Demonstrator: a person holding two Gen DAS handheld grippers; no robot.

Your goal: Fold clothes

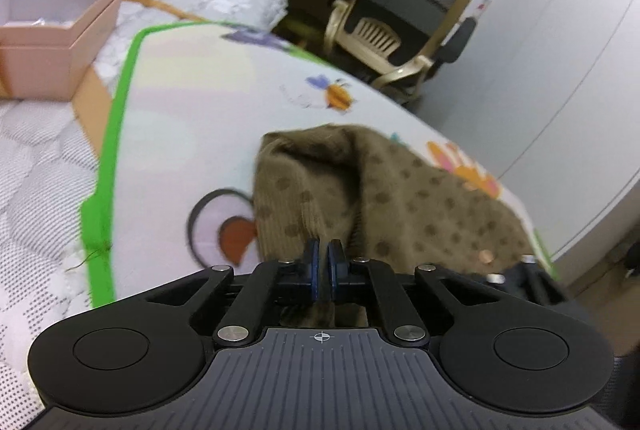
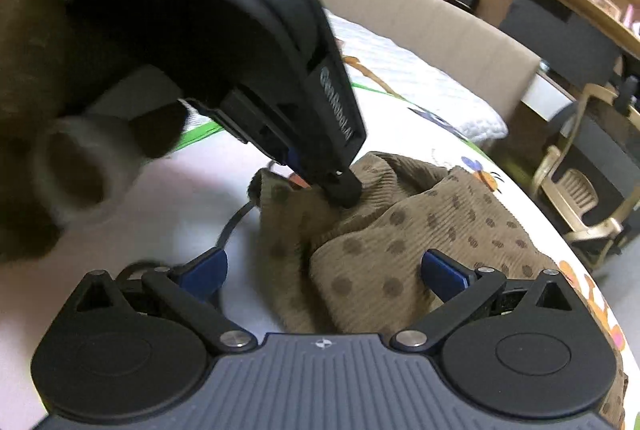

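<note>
far left of the left claw (image 1: 323, 256) a pink box (image 1: 60, 42) sits on the white quilt (image 1: 36, 190), and the green-edged cartoon mat (image 1: 168, 134) runs under and ahead of it. this claw is clenched on a fold of the brown dotted garment (image 1: 360, 190), which lies bunched on the mat just ahead and to its right. the right claw (image 2: 324, 272) is released, its blue pads (image 2: 444, 272) spread either side of the same garment (image 2: 380, 230), just behind the left claw's tip (image 2: 344, 190). a beige chair (image 2: 580, 198) stands far right.
</note>
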